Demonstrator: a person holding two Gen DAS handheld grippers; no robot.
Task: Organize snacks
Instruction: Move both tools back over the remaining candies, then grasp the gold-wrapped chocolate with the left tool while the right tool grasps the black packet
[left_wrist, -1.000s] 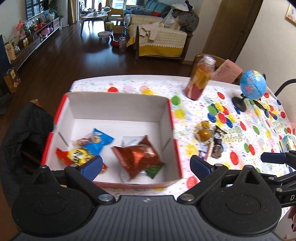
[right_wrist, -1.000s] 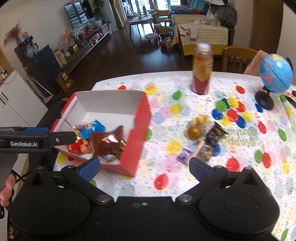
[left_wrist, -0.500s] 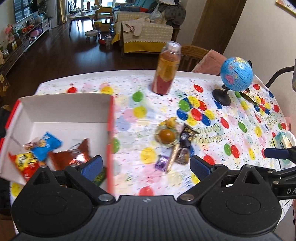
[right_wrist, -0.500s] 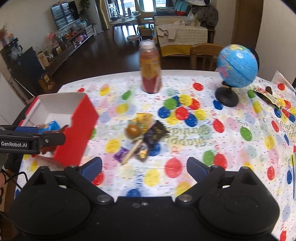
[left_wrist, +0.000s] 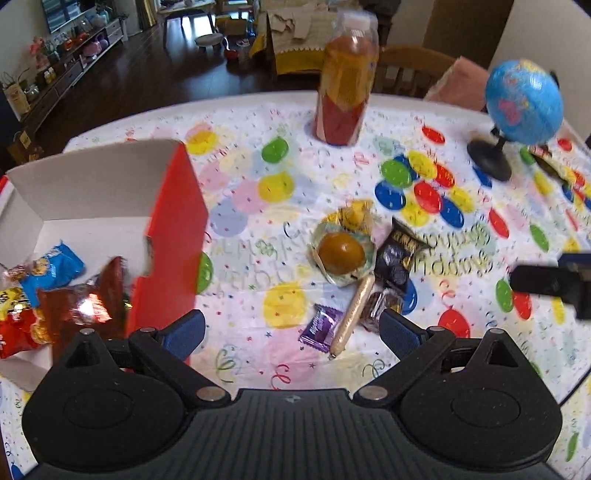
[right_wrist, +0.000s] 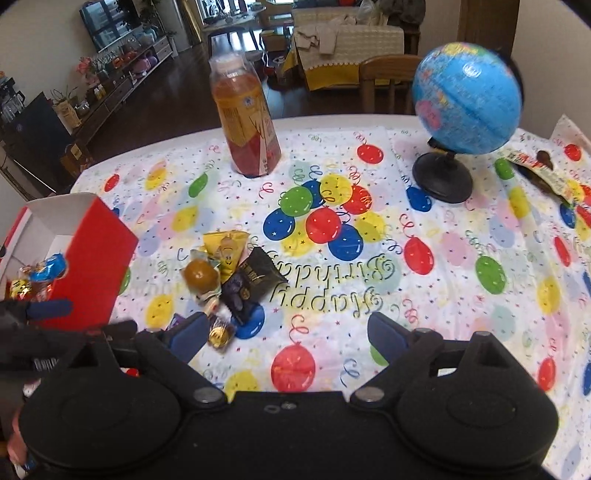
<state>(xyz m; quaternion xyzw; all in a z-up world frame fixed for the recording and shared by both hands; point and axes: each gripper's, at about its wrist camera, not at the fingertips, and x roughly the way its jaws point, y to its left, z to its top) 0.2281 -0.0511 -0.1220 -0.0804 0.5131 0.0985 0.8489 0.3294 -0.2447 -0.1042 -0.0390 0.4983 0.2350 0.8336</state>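
Note:
A red-and-white box (left_wrist: 166, 229) stands at the left with a blue packet (left_wrist: 51, 264), a brown foil bag (left_wrist: 85, 302) and a red-yellow packet (left_wrist: 14, 321) inside. Right of it lies a loose pile: a round pastry (left_wrist: 341, 253), a black packet (left_wrist: 400, 254), a sausage stick (left_wrist: 354, 314) and a purple candy (left_wrist: 320, 326). My left gripper (left_wrist: 291, 328) hangs open and empty above the pile's near edge. My right gripper (right_wrist: 288, 332) is also empty, its jaws closing slightly, with the pastry (right_wrist: 201, 275) and black packet (right_wrist: 255, 282) ahead to its left.
A drink bottle (right_wrist: 245, 122) stands at the table's far side and a blue globe (right_wrist: 465, 107) at the far right. A torn wrapper (right_wrist: 539, 173) lies beyond the globe. A wooden chair (right_wrist: 384, 81) is behind the table. The balloon-print cloth (right_wrist: 461, 295) is bare at the right.
Both grippers have swung right, away from the box and lower toward the loose pile. The box has slid to the left edge of both views. The right jaws have narrowed a little.

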